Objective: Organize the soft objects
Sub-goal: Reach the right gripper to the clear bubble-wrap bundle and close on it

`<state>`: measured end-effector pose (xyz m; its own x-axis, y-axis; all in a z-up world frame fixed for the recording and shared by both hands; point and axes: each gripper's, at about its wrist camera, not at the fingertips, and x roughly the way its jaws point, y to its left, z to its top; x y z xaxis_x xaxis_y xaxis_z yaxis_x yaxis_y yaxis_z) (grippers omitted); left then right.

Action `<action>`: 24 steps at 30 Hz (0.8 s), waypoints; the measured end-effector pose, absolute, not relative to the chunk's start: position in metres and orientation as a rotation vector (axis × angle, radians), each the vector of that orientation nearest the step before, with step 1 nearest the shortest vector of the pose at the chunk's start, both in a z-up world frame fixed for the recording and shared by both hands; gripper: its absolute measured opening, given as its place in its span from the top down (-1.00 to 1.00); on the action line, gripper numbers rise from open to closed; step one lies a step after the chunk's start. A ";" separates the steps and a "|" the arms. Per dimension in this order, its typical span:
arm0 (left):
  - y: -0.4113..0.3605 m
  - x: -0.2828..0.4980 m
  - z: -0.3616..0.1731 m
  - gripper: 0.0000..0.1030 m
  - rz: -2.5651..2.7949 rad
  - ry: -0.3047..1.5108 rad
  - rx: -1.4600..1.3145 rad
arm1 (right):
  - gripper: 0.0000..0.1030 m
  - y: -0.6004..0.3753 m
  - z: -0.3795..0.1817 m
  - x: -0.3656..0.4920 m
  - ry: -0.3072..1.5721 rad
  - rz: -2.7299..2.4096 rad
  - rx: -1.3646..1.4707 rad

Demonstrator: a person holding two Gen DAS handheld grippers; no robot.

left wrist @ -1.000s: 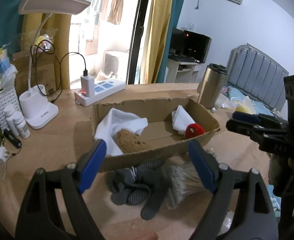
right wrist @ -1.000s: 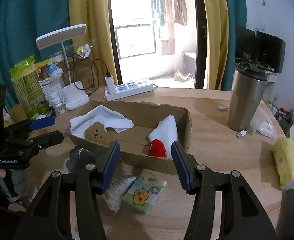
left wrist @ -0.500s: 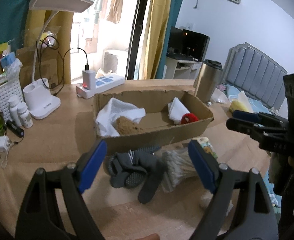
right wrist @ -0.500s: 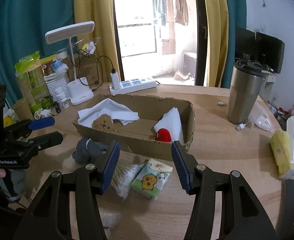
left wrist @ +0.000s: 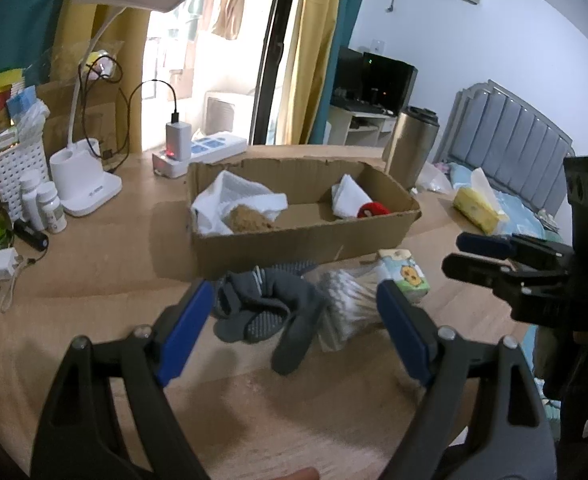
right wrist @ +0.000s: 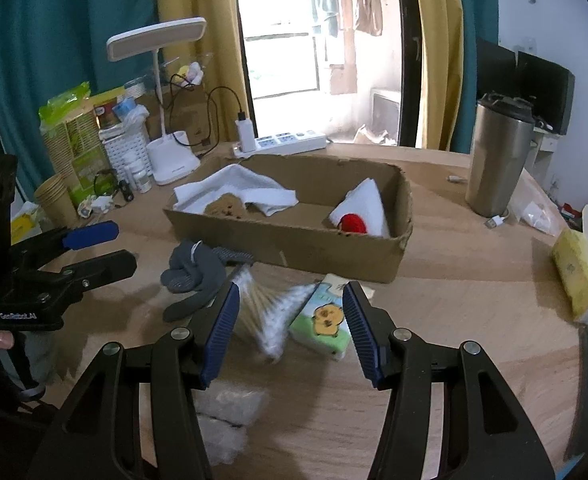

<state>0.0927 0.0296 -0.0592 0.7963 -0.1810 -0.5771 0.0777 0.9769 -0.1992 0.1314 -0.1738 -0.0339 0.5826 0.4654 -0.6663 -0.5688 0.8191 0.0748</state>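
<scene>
A cardboard box on the wooden table holds a white towel, a brown plush bear, a white cloth and a red soft toy. In front of it lie grey socks, a bag of cotton swabs and a green tissue pack. My left gripper hovers open above the socks, holding nothing. My right gripper stands open over the swabs and tissue pack. White cotton balls lie near its left finger.
A steel tumbler stands right of the box, a yellow tissue pack at the right table edge. Behind the box sit a power strip and a white desk lamp; bottles, paper cups and baskets crowd the left.
Both grippers have drawn back from the box, so the socks, swabs and tissue pack now sit higher and fuller in view. Both sets of jaws kept the same width.
</scene>
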 end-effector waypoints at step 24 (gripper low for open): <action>0.017 0.044 -0.077 -0.65 -0.149 0.653 -0.165 | -0.11 -0.159 -0.070 0.073 0.812 0.653 -0.181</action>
